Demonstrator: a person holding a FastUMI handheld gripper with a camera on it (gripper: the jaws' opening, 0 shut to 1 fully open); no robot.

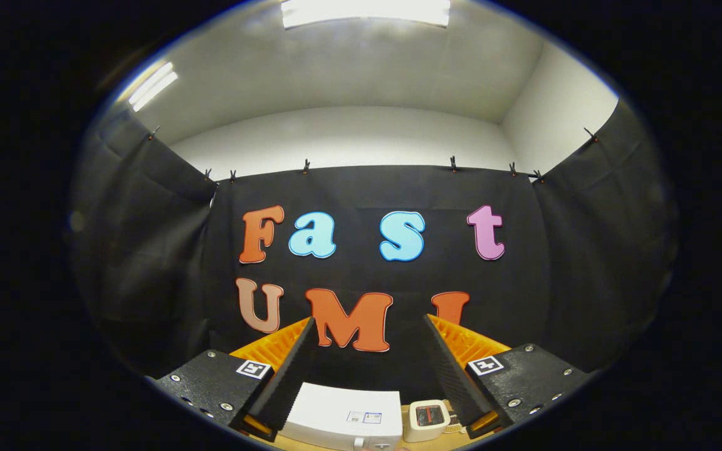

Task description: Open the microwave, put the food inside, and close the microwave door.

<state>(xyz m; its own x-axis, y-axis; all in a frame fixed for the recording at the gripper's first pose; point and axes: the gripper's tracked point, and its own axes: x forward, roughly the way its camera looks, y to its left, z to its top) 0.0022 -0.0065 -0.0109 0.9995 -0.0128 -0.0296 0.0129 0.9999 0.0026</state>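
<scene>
- gripper (370,335): black ribbed fingers (292,376), orange backing, black-and-white square markers, jaws apart
- microwave (345,414): white
- small device (428,418): cream, red-and-black face
- table (286,443): tan

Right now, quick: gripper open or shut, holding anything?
Gripper: open, fingers spread wide, holding nothing; it is raised, with the white microwave low between the fingers.

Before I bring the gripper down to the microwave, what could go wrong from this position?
The gripper is open and empty, high above the white microwave, whose door handle I cannot see, so a blind descent may hit its top instead. A small white timer-like device stands close beside the microwave, just by one finger, and could be knocked over. No food is visible yet.
</scene>
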